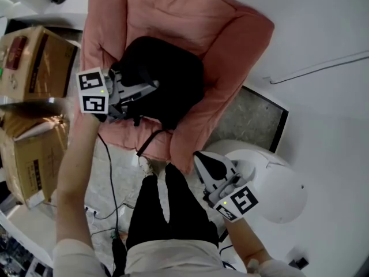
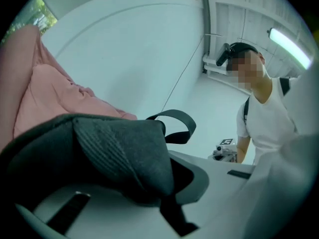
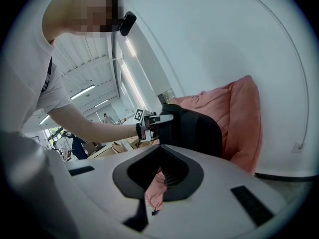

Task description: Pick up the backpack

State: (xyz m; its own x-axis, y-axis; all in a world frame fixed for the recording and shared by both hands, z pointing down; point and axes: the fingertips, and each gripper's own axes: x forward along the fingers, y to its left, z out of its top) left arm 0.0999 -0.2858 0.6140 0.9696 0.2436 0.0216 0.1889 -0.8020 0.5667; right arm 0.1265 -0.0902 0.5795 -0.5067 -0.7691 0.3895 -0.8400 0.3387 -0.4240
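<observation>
A black backpack [image 1: 170, 77] sits upright on a pink beanbag chair [image 1: 173, 16]. My left gripper [image 1: 152, 88] reaches in level from the left and is shut on the backpack's near edge. In the left gripper view, ribbed dark fabric of the backpack [image 2: 114, 153] is pinched between the jaws of the left gripper [image 2: 160, 185], and a strap loop [image 2: 179, 121] stands up behind it. My right gripper [image 1: 203, 159] hangs low at the right, apart from the bag, shut on nothing. The right gripper view shows the right gripper [image 3: 159, 178] facing the backpack [image 3: 194, 128] and the left gripper [image 3: 162, 118].
Two cardboard boxes [image 1: 34, 56] [image 1: 31, 154] stand at the left. A white round object [image 1: 279, 186] lies under my right gripper, with a dark mat [image 1: 253, 120] behind it. A black cable [image 1: 109, 178] runs over the floor past the person's black trouser legs [image 1: 167, 212].
</observation>
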